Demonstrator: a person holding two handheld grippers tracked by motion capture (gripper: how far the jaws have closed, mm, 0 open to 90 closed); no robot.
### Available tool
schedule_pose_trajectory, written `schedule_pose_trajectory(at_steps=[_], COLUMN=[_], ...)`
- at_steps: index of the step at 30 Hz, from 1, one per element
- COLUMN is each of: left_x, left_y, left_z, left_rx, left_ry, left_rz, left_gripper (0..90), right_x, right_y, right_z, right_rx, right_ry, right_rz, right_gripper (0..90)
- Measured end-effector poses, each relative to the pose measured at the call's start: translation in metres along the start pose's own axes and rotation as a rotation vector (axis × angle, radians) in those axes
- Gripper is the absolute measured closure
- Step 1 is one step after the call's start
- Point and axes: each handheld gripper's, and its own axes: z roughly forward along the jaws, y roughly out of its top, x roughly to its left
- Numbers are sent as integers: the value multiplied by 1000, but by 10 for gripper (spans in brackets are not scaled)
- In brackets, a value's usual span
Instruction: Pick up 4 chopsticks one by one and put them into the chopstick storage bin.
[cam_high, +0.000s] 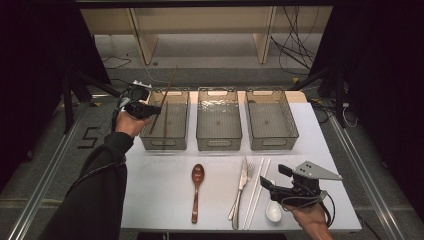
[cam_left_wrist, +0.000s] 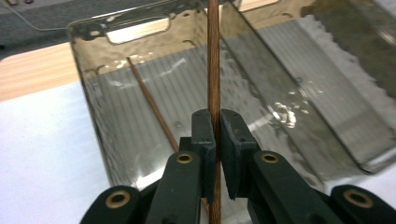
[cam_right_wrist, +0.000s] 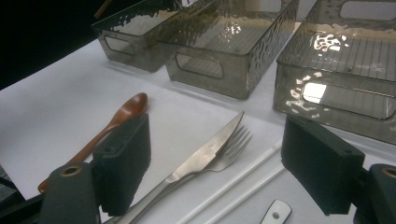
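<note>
The left gripper (cam_left_wrist: 215, 140) has its jaws pinched on a brown chopstick (cam_left_wrist: 214, 56), which stands nearly upright between the pads and rises past them over the left bin (cam_left_wrist: 88, 51). In the high view the left gripper (cam_high: 141, 108) sits at that bin's (cam_high: 165, 142) left wall, with the chopstick (cam_high: 167, 92) slanting up and away across the bin's back rim. A second chopstick (cam_left_wrist: 152, 109) lies inside the bin, leaning along its floor toward the left wall. The middle bin (cam_high: 219, 142) and right bin (cam_high: 272, 142) stand just beside it in a row. The right gripper (cam_high: 279, 177) rests low near the table's (cam_high: 150, 200) front right corner, its jaws spread wide with nothing between them; in its own view the right gripper (cam_right_wrist: 217, 163) frames a knife (cam_right_wrist: 205, 156) and fork (cam_right_wrist: 231, 149) lying touching, with two white chopsticks (cam_right_wrist: 243, 179) just beside them. A wooden spoon (cam_high: 197, 187) lies well to the left, and a white spoon (cam_high: 273, 210) just under the right gripper.
</note>
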Motion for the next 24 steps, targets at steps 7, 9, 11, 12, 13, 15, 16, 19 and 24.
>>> schedule_pose_trajectory(at_steps=[7,9,11,12,13,15,16,19,24], left_x=[8,10,11,11,12,13,14,16,15], left_y=[-3,-4,-5,-6,-6,-8,-9,-10,-12], left_z=[3,4,6,7,8,11,12,16,21], left_rx=[-2,-6,-7,-8,-2,-1,1,1,19], left_ry=[14,16,21,31,35,45,49,54,65], left_rz=[-17,-22,-19,-14,-12,-2,-6,-20,-13], left_gripper=[838,838,838,838,838,838,837,837,835], right_x=[-1,0,0,0,0,0,0,0,0], right_y=[0,0,0,0,0,0,0,0,0], right_z=[0,0,0,0,0,0,0,0,1], right_rx=[-1,0,1,2,2,1,2,2,4], right_ry=[0,2,1,2,2,1,1,2,5], right_rz=[3,1,0,0,0,1,1,1,3], right_gripper=[251,251,251,251,251,251,251,251,251])
